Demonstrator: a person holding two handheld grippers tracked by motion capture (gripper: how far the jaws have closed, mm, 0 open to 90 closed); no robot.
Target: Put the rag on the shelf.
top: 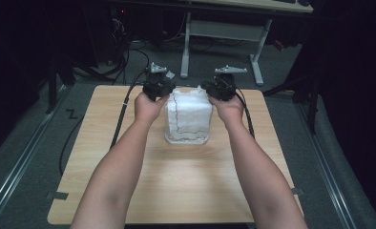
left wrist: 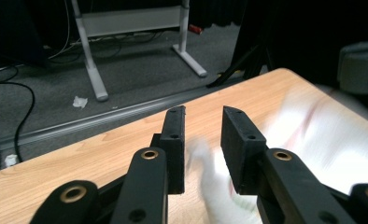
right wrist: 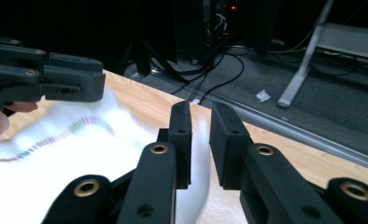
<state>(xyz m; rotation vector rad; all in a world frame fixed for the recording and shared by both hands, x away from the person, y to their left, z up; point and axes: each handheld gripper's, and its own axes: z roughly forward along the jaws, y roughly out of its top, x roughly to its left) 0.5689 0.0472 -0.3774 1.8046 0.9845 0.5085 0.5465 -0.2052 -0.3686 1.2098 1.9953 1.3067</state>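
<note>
High view: left gripper [top: 163, 88] held in left hand [top: 149, 106] at far-left top corner of white cloth [top: 188, 116], right gripper [top: 214, 88] in right hand [top: 229, 107] at far-right top corner, both w/ grey three-cornered plates on top & cables trailing down over table [top: 105, 157]. Left gripper view: jaws apart w/ a gap, blurred white cloth edge lying in that gap, between the pads; not clamped, no pinch visible. Right gripper view: jaws closer together, narrow gap, thin cloth edge running up between them; can't tell whether pads actually bite on it. Same view, upper left: other gripper, sideways, over cloth top, a fingertip beside it. Cloth = white, fluffy, w/ a dark wavy line down its front & a thin reddish stripe seen in gripper views; stands up as a tall block shape, mid-table toward far edge, bottom resting on wood, top corners at the two grippers. Forearms come in from bottom, bare, either side of cloth. Beyond table: grey carpet floor [top: 33, 157], white desk legs [top: 258, 57], loose black cables, crumpled white scrap [left wrist: 80, 101] on floor near a desk leg.
</note>
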